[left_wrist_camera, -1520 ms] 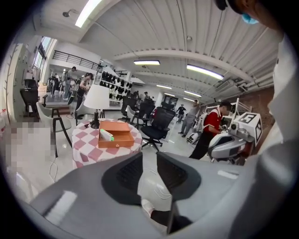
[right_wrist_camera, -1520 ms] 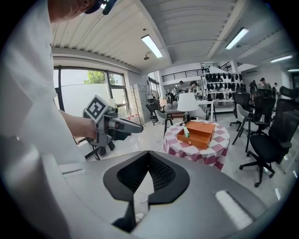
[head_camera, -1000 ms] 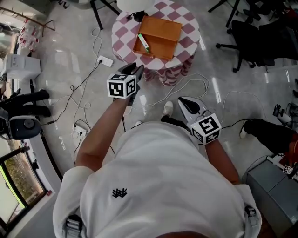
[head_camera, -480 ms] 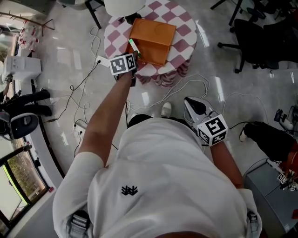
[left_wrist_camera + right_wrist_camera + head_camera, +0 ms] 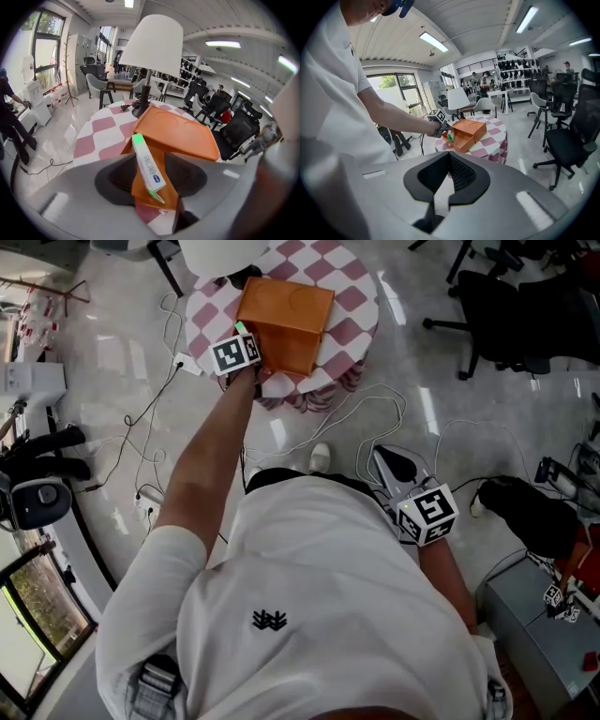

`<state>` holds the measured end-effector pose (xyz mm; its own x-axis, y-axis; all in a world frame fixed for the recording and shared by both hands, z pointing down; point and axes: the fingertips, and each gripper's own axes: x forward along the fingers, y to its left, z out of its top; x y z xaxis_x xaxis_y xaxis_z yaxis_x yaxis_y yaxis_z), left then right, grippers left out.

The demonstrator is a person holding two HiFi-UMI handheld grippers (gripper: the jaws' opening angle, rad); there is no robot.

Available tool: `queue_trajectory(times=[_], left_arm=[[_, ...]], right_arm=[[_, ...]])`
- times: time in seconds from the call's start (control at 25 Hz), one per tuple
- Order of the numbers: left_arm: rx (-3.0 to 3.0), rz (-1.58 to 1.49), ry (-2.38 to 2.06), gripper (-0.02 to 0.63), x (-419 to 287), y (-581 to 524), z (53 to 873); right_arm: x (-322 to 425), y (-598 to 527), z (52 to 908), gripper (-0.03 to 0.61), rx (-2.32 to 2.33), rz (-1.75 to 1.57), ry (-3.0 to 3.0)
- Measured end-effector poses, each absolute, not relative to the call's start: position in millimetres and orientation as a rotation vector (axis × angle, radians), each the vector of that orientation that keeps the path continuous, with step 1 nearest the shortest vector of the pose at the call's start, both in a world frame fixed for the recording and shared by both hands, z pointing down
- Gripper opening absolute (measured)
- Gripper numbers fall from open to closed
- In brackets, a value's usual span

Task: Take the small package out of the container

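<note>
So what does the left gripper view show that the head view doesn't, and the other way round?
Only the left gripper view: the blue print on the small package, standing between the left gripper's jaws, which have just been opening and don't touch it. Only the head view: the person's white shirt, outstretched left arm and the right gripper at their side. Both: the orange container on the checkered table.

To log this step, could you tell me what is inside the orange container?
A white-and-green package stands tilted at its front; the container's top panel covers the rest.
</note>
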<state>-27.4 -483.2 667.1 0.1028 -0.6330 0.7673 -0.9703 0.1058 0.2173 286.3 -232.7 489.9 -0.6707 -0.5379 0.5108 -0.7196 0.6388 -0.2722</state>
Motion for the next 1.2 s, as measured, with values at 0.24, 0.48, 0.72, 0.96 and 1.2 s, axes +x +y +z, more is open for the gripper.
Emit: queue_trajectory(times=[0.24,0.48,0.72,0.96,1.2], left_arm=[[1.534,0.591,-1.645,0.204,-30,-490,682],[1.470,0.589,-1.685,0.180,-34,-491,689],[1.430,0.553,-1.703,0.158,-39,-490,690],[1.433,0.505,-1.706,0.155,-43,-486,681],[1.481,0.386,-1.685,0.153,-45,-483,657]], right_arm=[[301,-240,492,0.000,1.019,0.672,-2.458],[312,-245,493,0.000,1.044,0.675,-2.442],[318,-249,497,0.000,1.057,0.686,-2.438],[314,-252,500,0.000,1.047,0.695,-2.449],[301,-252,498,0.000,1.025,0.683,-2.480]])
